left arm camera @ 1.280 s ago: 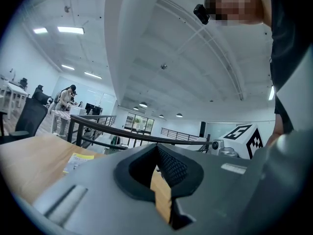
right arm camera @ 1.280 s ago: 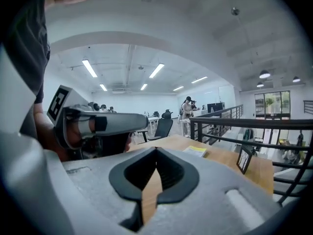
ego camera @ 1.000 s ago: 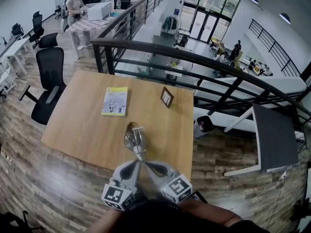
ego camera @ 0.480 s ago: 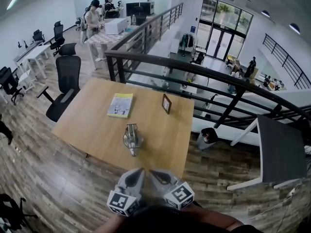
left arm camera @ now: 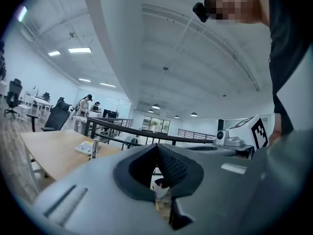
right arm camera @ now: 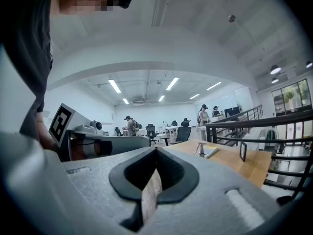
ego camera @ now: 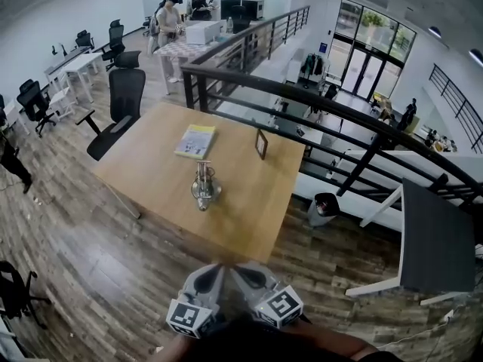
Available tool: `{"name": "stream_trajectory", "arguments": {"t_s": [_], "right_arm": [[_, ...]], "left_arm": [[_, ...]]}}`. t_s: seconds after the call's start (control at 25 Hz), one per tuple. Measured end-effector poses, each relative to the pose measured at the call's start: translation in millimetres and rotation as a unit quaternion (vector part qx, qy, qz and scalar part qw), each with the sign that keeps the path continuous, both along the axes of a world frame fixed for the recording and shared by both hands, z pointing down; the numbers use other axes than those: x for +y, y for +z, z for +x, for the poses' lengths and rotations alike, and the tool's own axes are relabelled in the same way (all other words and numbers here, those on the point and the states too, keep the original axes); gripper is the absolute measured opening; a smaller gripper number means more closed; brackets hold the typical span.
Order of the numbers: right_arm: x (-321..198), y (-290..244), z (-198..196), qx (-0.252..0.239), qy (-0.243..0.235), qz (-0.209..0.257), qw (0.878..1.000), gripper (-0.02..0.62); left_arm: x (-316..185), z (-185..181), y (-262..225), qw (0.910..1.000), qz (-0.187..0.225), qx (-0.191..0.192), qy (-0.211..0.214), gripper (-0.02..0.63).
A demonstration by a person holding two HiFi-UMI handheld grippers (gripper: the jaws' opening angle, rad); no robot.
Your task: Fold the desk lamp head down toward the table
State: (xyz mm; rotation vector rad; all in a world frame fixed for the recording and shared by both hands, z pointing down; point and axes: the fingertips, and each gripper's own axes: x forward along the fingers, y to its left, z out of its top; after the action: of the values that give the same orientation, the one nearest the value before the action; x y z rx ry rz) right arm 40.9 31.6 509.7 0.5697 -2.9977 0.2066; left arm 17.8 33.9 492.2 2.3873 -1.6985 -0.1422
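Note:
The small metal desk lamp (ego camera: pixel 202 185) stands near the middle of the wooden table (ego camera: pixel 143 176), with a short upright post above its base. It is tiny in the left gripper view (left arm camera: pixel 94 148) and in the right gripper view (right arm camera: pixel 200 148). Both grippers hover side by side over the floor, well short of the table's near edge and apart from the lamp. The left gripper (ego camera: pixel 213 271) (left arm camera: pixel 156 148) is shut with nothing in it. The right gripper (ego camera: pixel 235 270) (right arm camera: pixel 156 150) is likewise shut and holds nothing.
A yellow booklet (ego camera: pixel 195 141) and a small picture frame (ego camera: pixel 261 144) lie beyond the lamp. A black office chair (ego camera: pixel 121 100) stands left of the table, a dark railing (ego camera: pixel 302 96) behind it, a bin (ego camera: pixel 323 206) and a grey desk (ego camera: pixel 434 236) to the right. People stand at a far desk (ego camera: pixel 170 21).
Both grippers have drawn back from the lamp, where their tips were a second ago. The table and lamp now lie farther off, with floor between them and the grippers.

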Motion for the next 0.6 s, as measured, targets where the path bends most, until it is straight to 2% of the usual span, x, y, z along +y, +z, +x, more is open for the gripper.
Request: {"name": "stream_trajectory", "arguments": {"t_s": [0.36, 0.6], "right_arm": [[26.4, -8.2, 4.4, -0.011, -0.025, -0.001, 1.000, 0.003], [32.5, -9.6, 6.8, -0.014, -0.026, -0.005, 1.000, 0.003]], "left_arm": [[25.9, 1.1, -1.8, 0.9996, 0.006, -0.009, -0.025, 0.002], [35.2, 2.3, -3.2, 0.9995, 0.005, -0.008, -0.030, 0.002]]}}
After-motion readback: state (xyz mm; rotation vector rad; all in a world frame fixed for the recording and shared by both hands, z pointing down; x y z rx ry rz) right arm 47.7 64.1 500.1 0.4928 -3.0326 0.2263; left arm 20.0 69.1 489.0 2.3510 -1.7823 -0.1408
